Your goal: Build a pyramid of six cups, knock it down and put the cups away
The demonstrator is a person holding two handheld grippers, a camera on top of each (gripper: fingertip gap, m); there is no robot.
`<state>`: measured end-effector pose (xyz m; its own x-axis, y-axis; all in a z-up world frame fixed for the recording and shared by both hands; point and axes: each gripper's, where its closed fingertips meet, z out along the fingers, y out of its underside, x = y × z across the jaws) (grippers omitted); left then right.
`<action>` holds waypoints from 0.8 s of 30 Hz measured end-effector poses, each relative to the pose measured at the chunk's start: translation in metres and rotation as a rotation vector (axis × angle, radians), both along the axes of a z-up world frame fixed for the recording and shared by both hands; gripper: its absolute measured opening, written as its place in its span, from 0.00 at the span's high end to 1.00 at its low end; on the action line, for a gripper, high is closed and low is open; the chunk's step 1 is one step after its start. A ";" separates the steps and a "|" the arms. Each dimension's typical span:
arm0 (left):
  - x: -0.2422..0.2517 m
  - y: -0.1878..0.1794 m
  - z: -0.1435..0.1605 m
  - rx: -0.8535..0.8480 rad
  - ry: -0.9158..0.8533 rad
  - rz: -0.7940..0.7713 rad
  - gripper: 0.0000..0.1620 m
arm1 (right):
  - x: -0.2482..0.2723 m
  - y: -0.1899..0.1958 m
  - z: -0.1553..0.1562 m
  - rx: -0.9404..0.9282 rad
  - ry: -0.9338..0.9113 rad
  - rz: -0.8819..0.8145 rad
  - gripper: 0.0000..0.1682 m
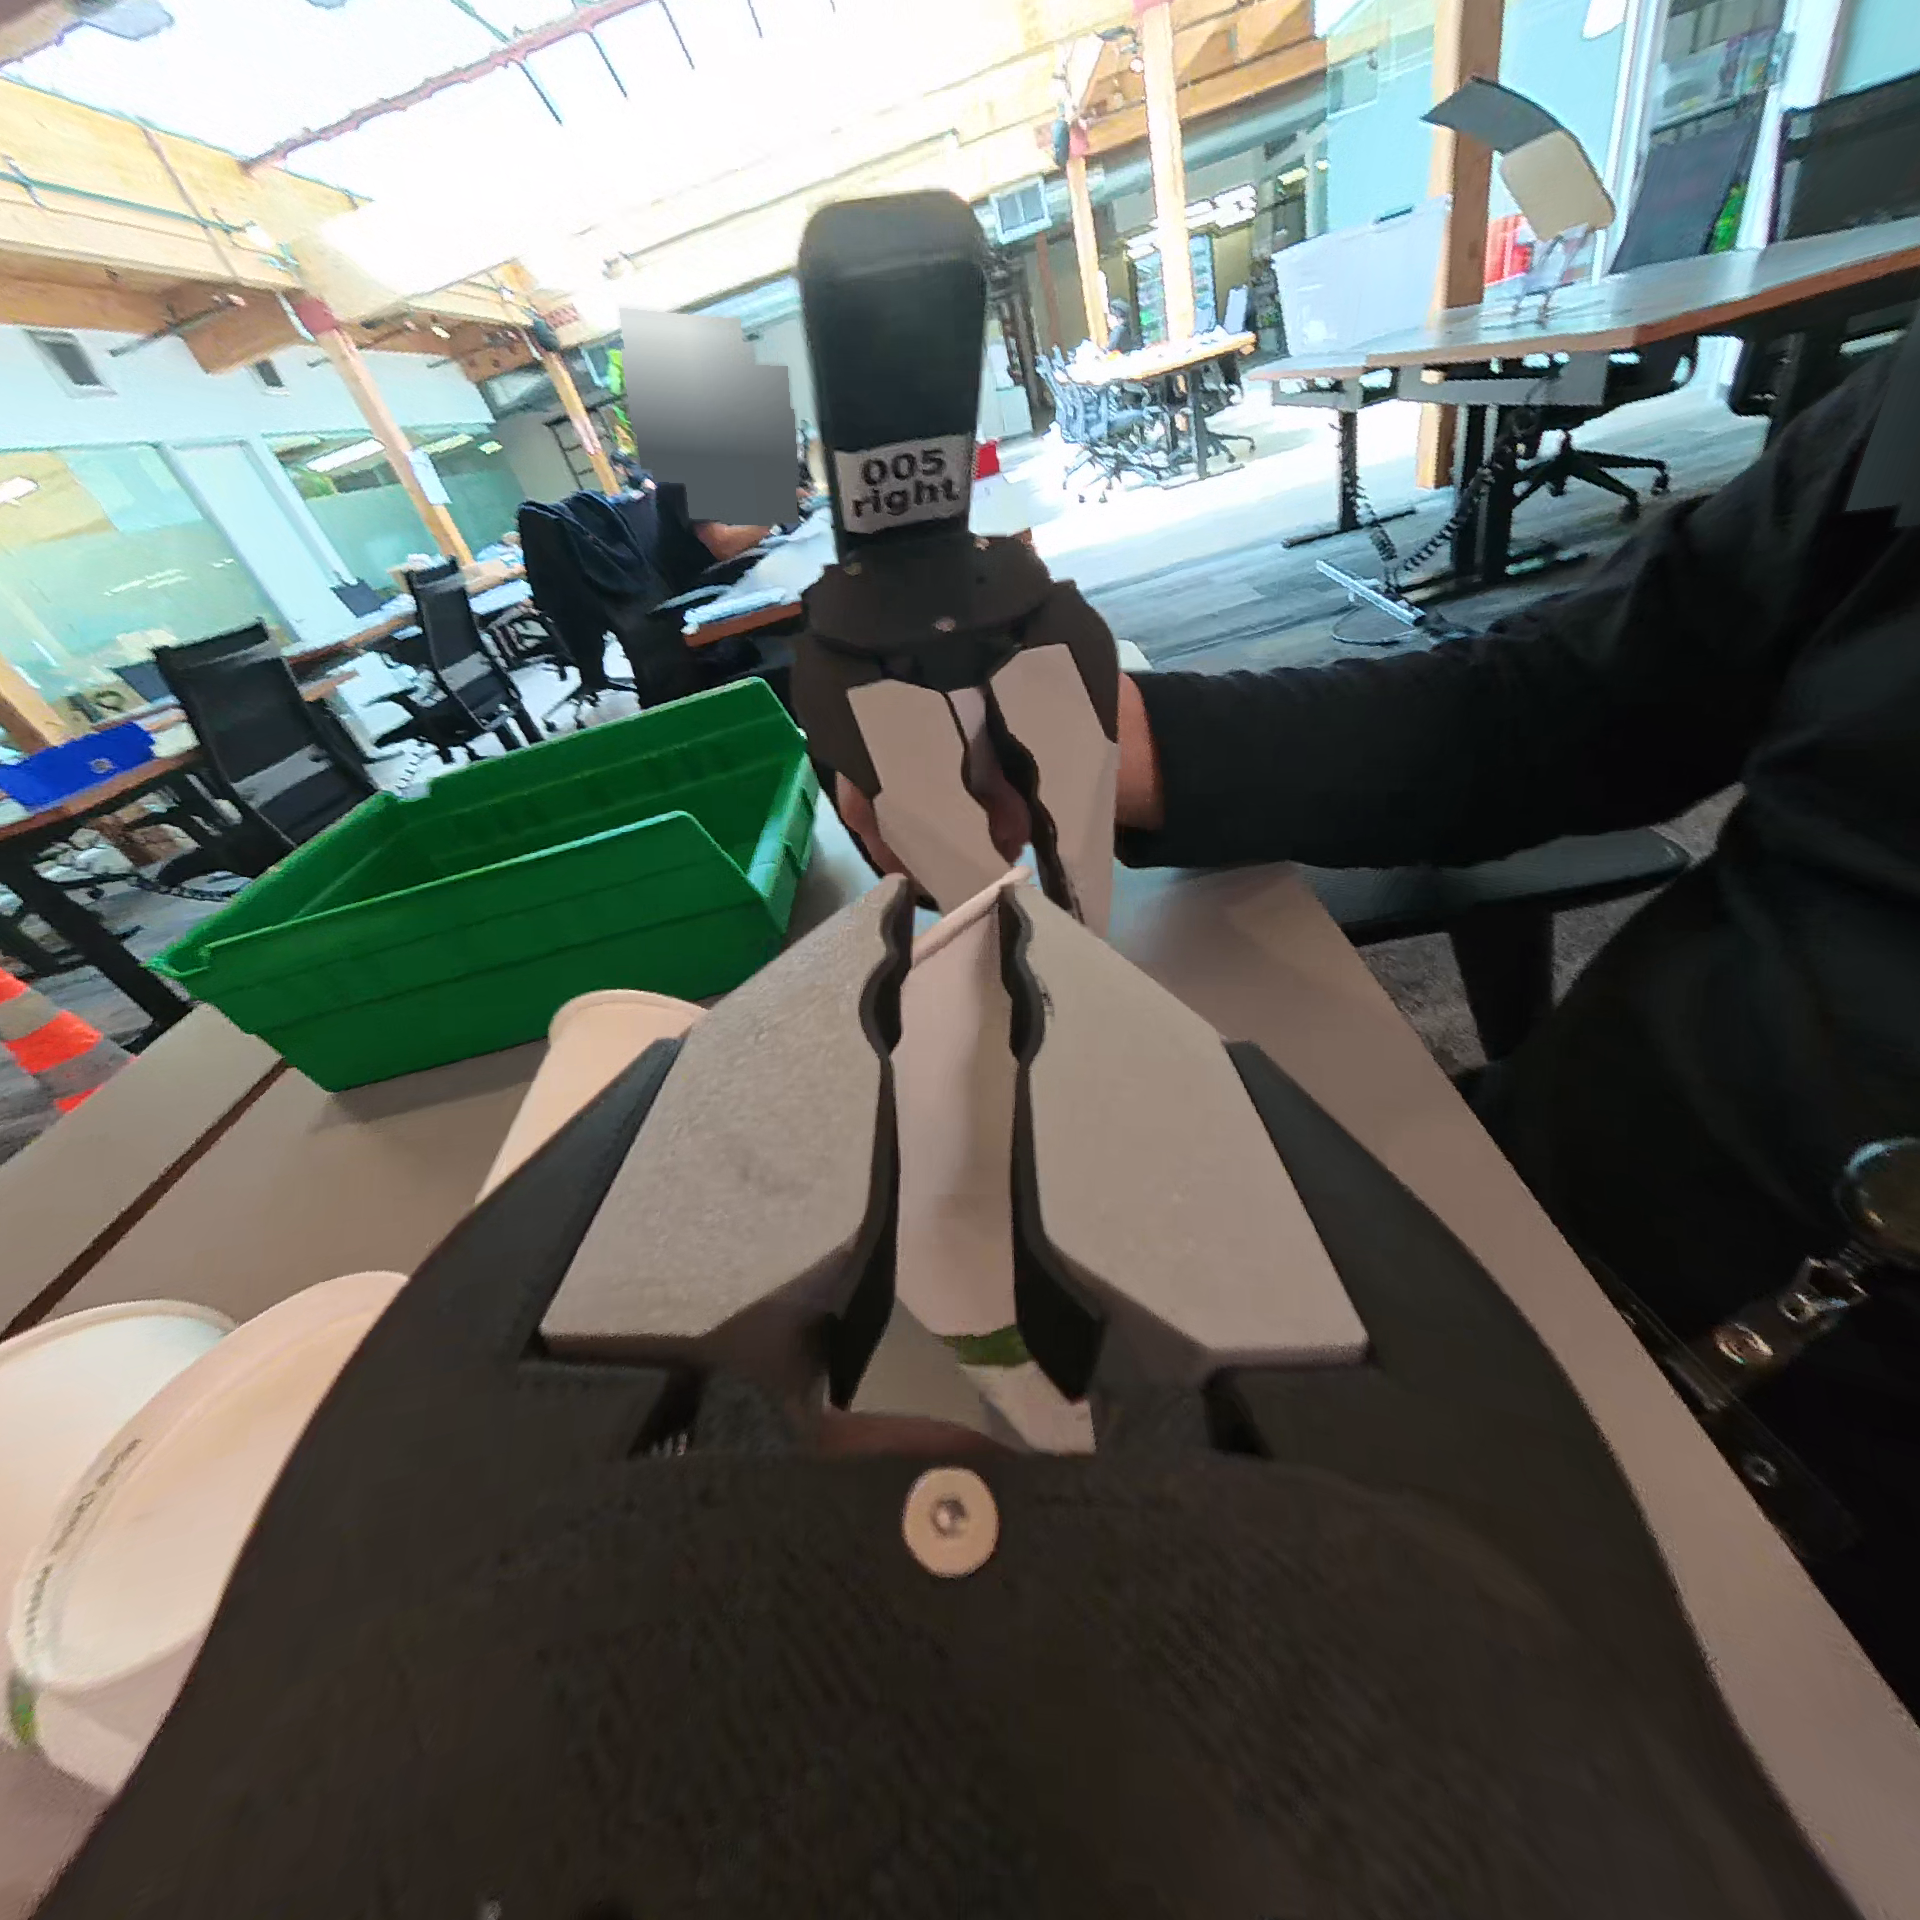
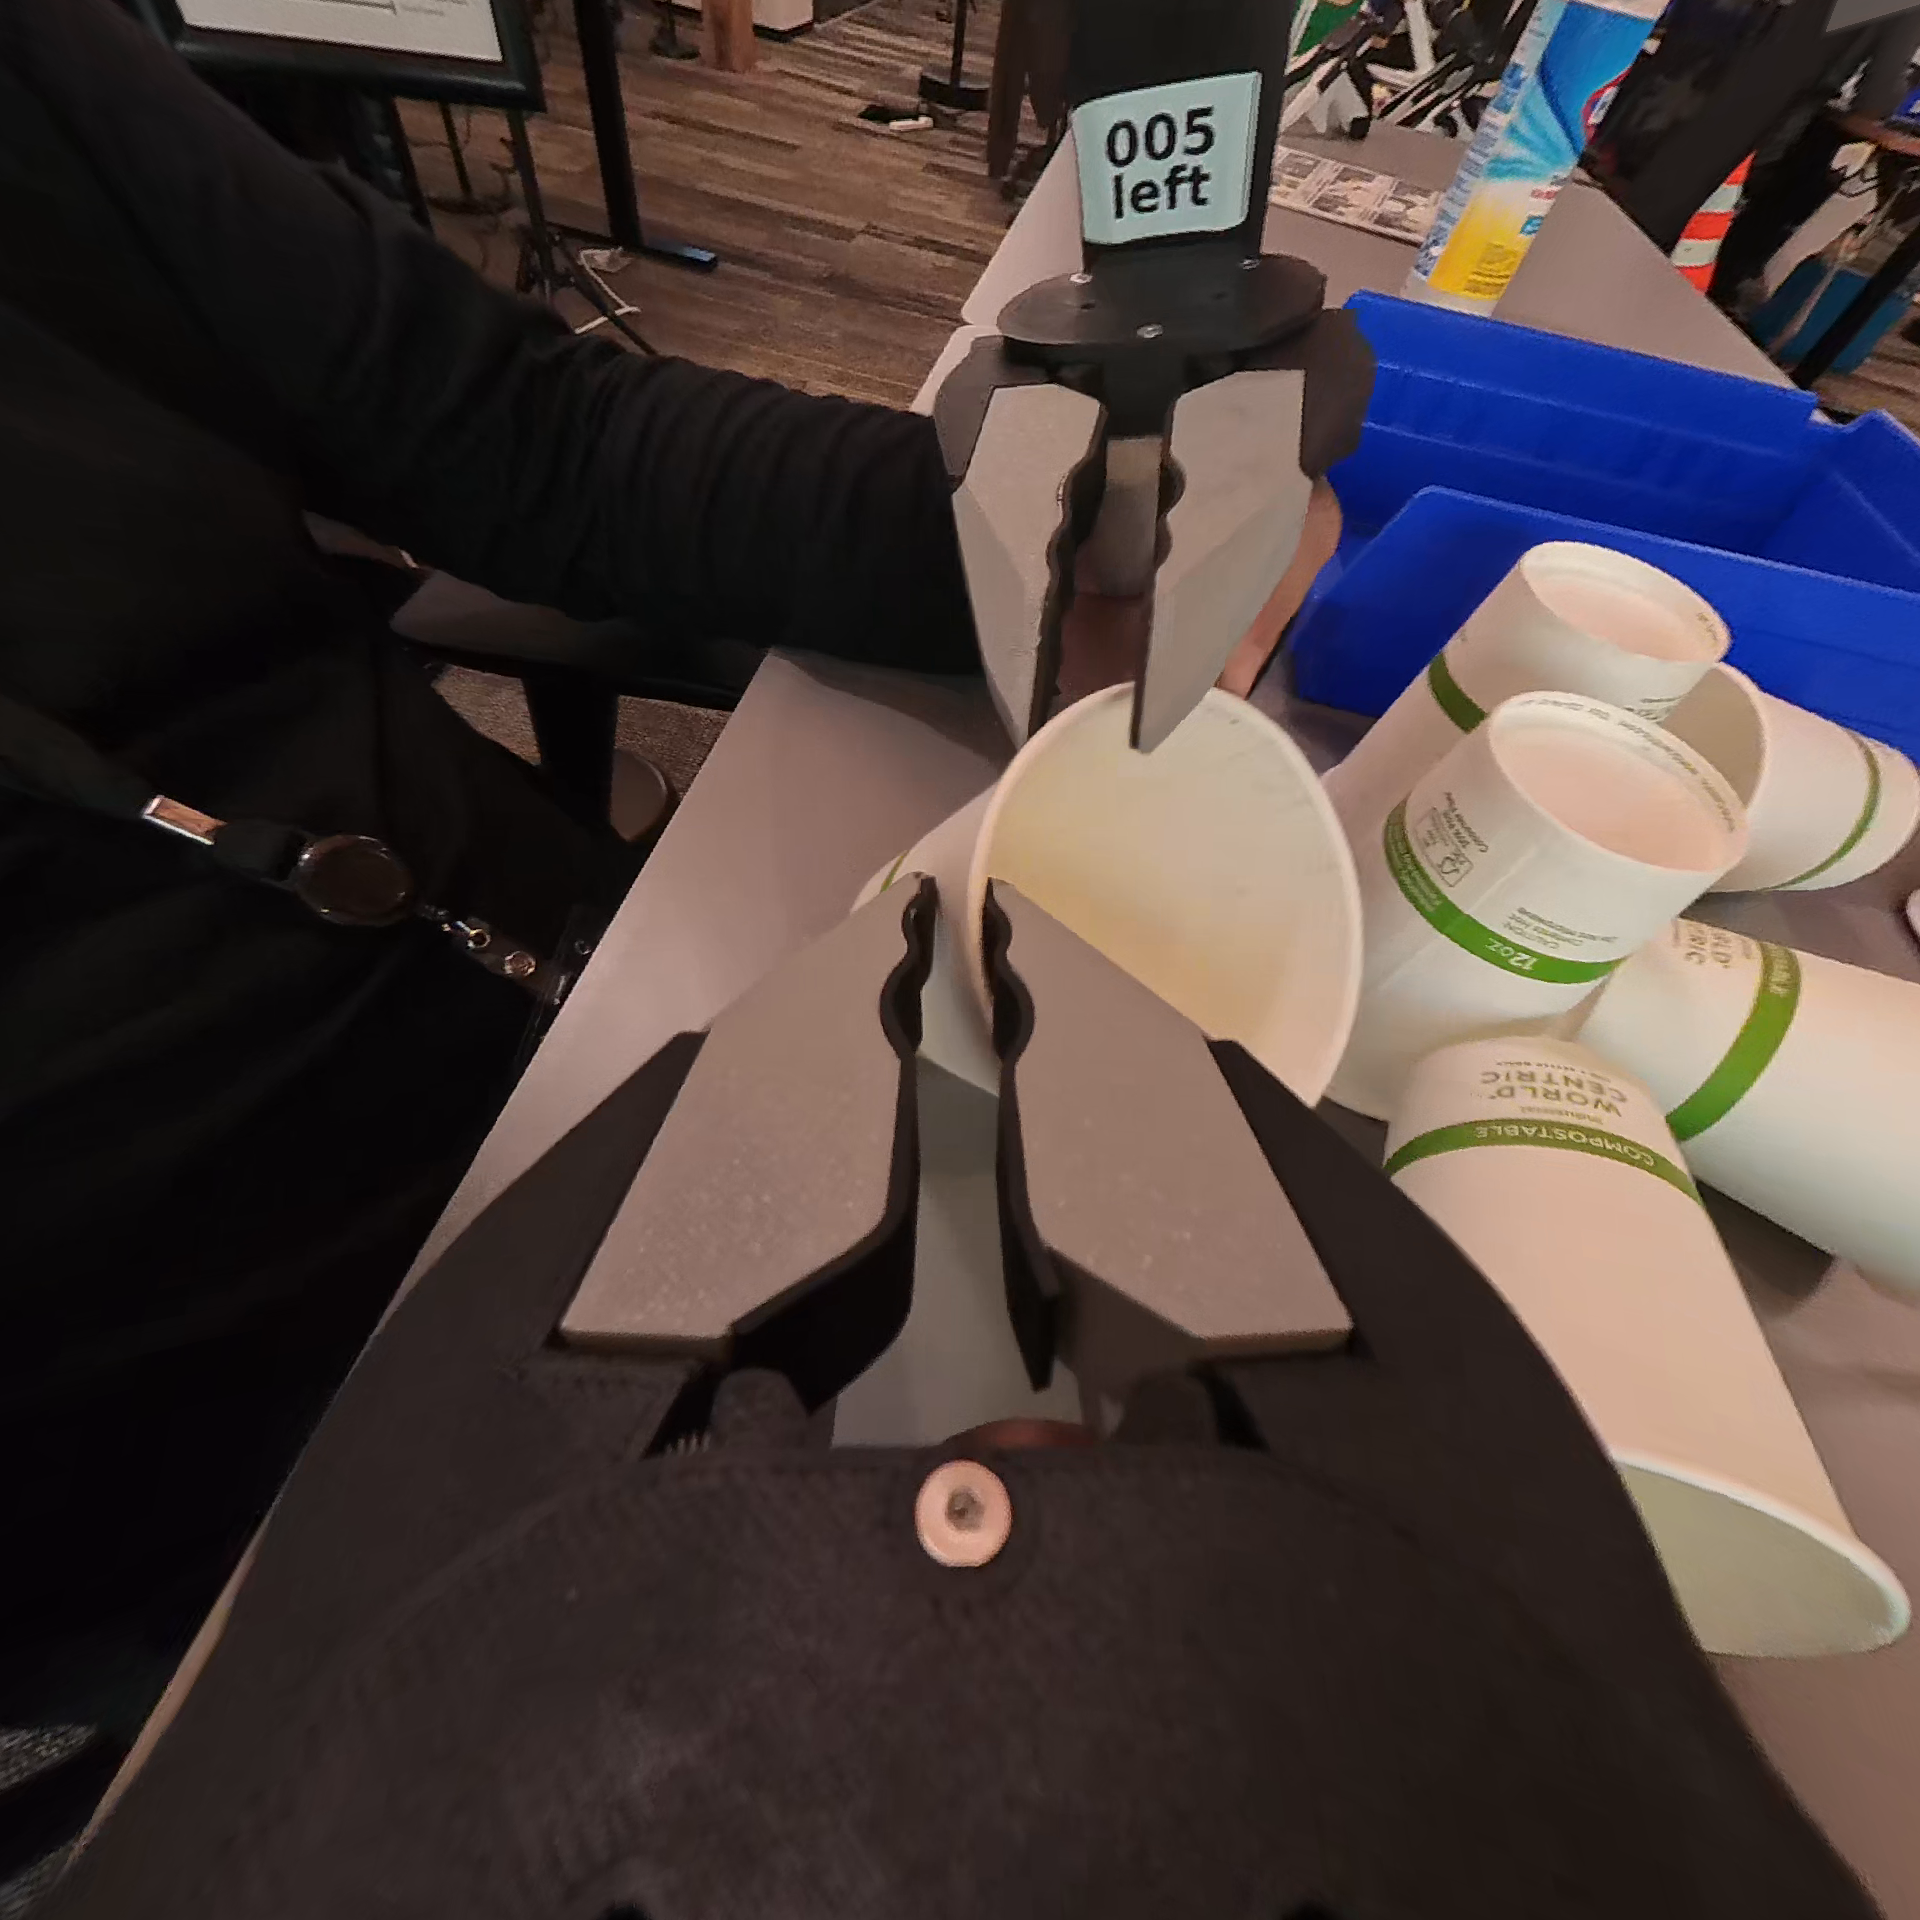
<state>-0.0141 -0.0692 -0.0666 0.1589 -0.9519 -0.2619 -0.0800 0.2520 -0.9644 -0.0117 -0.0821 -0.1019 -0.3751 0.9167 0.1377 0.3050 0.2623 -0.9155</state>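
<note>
A white paper cup (image 2: 1174,914) is held on its side above the grey table (image 2: 790,790), its open mouth towards the right wrist camera. My right gripper (image 2: 956,899) is shut on the near part of its rim. My left gripper (image 2: 1091,727) is shut on the far part of the rim, one finger inside the cup. In the left wrist view the cup wall (image 1: 951,1143) shows edge-on between my left gripper's (image 1: 956,904) fingers, with my right gripper (image 1: 1039,883) opposite. Several white cups with green bands (image 2: 1558,831) lie in a heap on the table beside it.
A blue bin (image 2: 1558,416) stands behind the heap of cups. A green bin (image 1: 520,914) stands on the table's other side. More cups (image 1: 104,1455) lie by my left gripper. A canister (image 2: 1496,156) stands far back. The person's dark sleeve (image 1: 1507,707) and body are along the table edge. My hands' fingertips stand some 4 cm from each other.
</note>
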 end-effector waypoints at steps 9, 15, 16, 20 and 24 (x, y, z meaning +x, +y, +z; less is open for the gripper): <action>-0.059 0.043 0.063 -0.069 -0.414 0.245 0.96 | 0.014 0.024 0.068 0.000 0.343 -0.125 1.00; -0.079 0.080 0.052 -0.154 -0.423 0.444 0.97 | 0.097 0.120 0.145 0.237 0.743 -0.823 1.00; -0.077 0.082 0.048 -0.157 -0.406 0.448 0.97 | 0.121 0.135 0.151 0.333 0.764 -0.987 1.00; -0.068 0.082 0.041 -0.129 -0.348 0.458 0.97 | 0.174 0.184 0.130 0.490 0.548 -1.367 1.00; -0.062 0.082 0.035 -0.101 -0.296 0.473 0.97 | 0.189 0.228 0.069 0.274 0.215 -1.467 1.00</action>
<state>-0.0763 0.0127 -0.0312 0.6270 -0.7772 -0.0523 0.1158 0.1594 -0.9804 0.1770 0.1459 -0.0326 0.8740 0.3876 0.2932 0.3110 0.0175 -0.9503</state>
